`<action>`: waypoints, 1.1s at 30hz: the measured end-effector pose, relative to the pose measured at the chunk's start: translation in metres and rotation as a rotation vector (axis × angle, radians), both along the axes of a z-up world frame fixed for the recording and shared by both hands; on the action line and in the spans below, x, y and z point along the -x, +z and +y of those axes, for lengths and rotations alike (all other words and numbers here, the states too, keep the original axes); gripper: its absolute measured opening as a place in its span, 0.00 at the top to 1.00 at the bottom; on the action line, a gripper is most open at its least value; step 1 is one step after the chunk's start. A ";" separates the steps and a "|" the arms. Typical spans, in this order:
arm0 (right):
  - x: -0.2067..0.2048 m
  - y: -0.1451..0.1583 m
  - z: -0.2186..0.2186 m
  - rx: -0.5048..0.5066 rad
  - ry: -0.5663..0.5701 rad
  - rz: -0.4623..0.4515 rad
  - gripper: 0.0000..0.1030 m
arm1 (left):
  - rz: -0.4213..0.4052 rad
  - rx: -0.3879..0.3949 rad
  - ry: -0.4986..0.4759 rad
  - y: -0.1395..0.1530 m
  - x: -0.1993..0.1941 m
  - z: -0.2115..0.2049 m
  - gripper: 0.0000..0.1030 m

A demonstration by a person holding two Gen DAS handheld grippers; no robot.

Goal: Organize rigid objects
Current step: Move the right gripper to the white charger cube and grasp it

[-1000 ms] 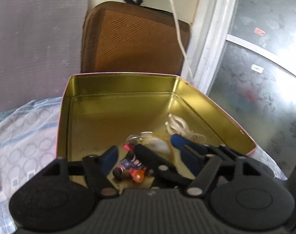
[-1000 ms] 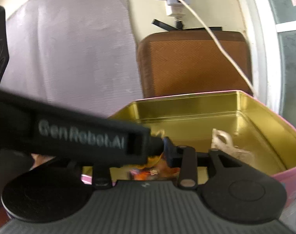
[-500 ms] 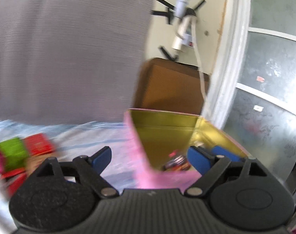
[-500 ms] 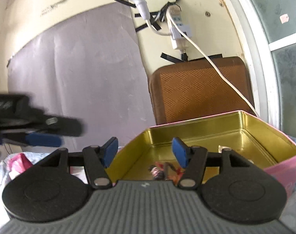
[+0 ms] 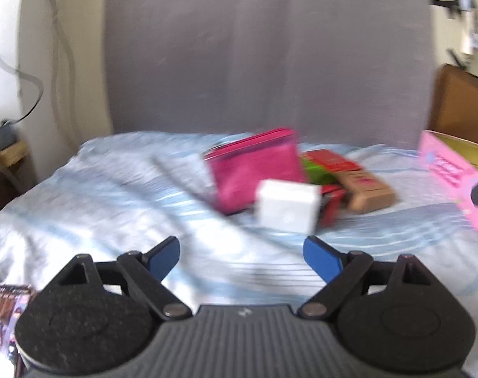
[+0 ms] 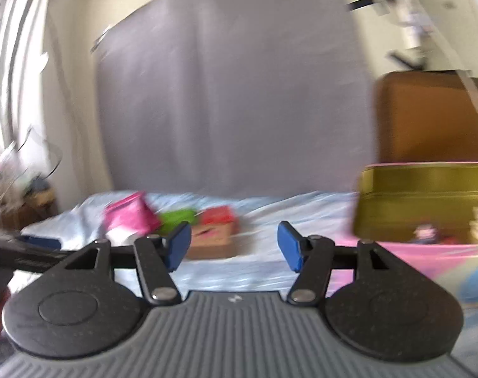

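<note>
Both hand-held grippers are released and carry nothing: the left gripper (image 5: 241,253) has just been opening, with only bedsheet showing between its pads, and the right gripper (image 6: 233,245) likewise spreads over bare sheet. The loose pile on the bed (image 5: 81,195), a white box (image 5: 287,209), pink pouch (image 5: 257,170), red and green boxes (image 5: 327,165) and a brown box (image 5: 369,192), waits to go, I judge, into the tin (image 6: 424,201). The white box lies nearest, just ahead and right of the left gripper; the tin stands far right.
</note>
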State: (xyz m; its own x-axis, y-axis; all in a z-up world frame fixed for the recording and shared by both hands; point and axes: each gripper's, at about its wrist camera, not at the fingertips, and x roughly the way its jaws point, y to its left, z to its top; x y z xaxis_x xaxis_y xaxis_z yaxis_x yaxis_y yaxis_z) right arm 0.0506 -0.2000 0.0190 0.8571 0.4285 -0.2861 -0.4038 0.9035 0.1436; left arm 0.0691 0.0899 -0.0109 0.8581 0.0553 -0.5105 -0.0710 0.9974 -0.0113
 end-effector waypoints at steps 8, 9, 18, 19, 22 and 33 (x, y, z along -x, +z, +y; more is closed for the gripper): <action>-0.029 -0.005 0.081 0.081 0.130 0.077 0.40 | 0.049 0.103 0.044 -0.011 -0.010 0.028 0.14; -0.033 -0.006 0.089 0.093 0.140 0.079 0.40 | 0.050 0.115 0.041 -0.011 -0.010 0.030 0.14; -0.072 -0.025 0.138 0.184 0.210 0.136 0.40 | 0.040 0.173 0.068 -0.016 -0.010 0.039 0.14; -0.075 -0.026 0.142 0.188 0.215 0.143 0.40 | 0.038 0.174 0.069 -0.016 -0.010 0.039 0.14; -0.081 -0.027 0.148 0.196 0.220 0.152 0.40 | 0.031 0.177 0.068 -0.015 -0.009 0.039 0.14; -0.081 -0.030 0.154 0.205 0.265 0.174 0.63 | -0.014 0.216 0.075 -0.013 -0.003 0.045 0.14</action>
